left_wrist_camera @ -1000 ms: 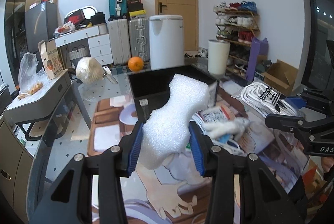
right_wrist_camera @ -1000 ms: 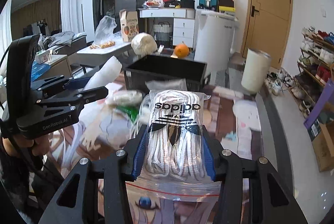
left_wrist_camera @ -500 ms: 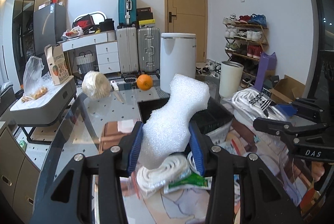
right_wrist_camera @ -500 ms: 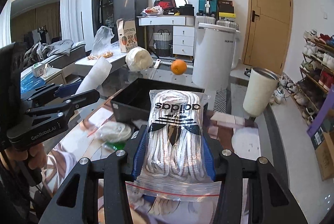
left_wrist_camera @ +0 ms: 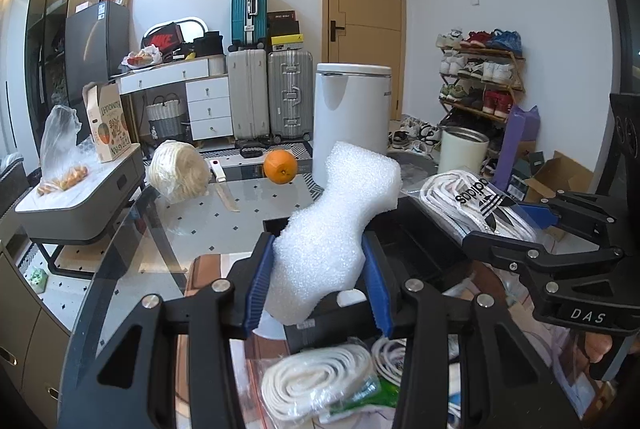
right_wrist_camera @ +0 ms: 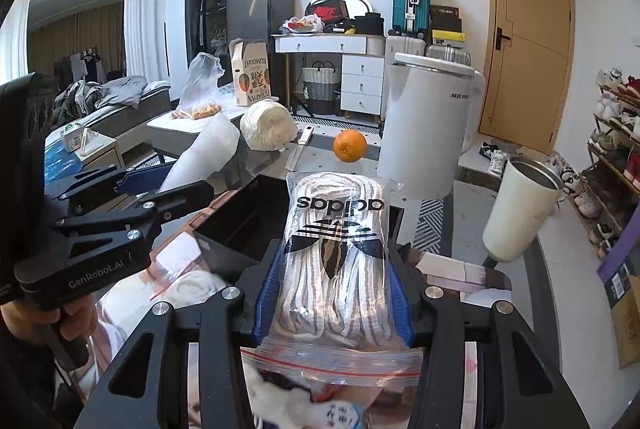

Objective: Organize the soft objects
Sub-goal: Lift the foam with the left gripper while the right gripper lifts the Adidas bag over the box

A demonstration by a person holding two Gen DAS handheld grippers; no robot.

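Left wrist view: left gripper (left_wrist_camera: 318,279) pinches a white foam piece (left_wrist_camera: 334,225) between its blue pads (left_wrist_camera: 256,285); foam is squeezed at the waist and sticks up and to the right above the jaws. Below and ahead of it sits the black bin (left_wrist_camera: 416,249) on the table. A bagged roll of white cord (left_wrist_camera: 320,385) lies on the table just under the gripper. Right gripper (left_wrist_camera: 560,229) shows at the right edge, clamped on a clear zip bag of white laces (left_wrist_camera: 472,201), held over the bin's right side.

Right wrist view: right gripper (right_wrist_camera: 334,293) has its pads pressed into both sides of the lace bag, which stands up between the fingers, logo upside down. Bin opening (right_wrist_camera: 244,217) is just ahead and left of the bag. Left gripper (right_wrist_camera: 132,189) with the foam (right_wrist_camera: 204,157) is at left, a hand (right_wrist_camera: 60,317) on its grip.

Further back on the glass table (left_wrist_camera: 200,213): an orange (left_wrist_camera: 280,167), a cream yarn ball (left_wrist_camera: 180,175), a knife (left_wrist_camera: 224,189). White cup (right_wrist_camera: 524,205) at right.
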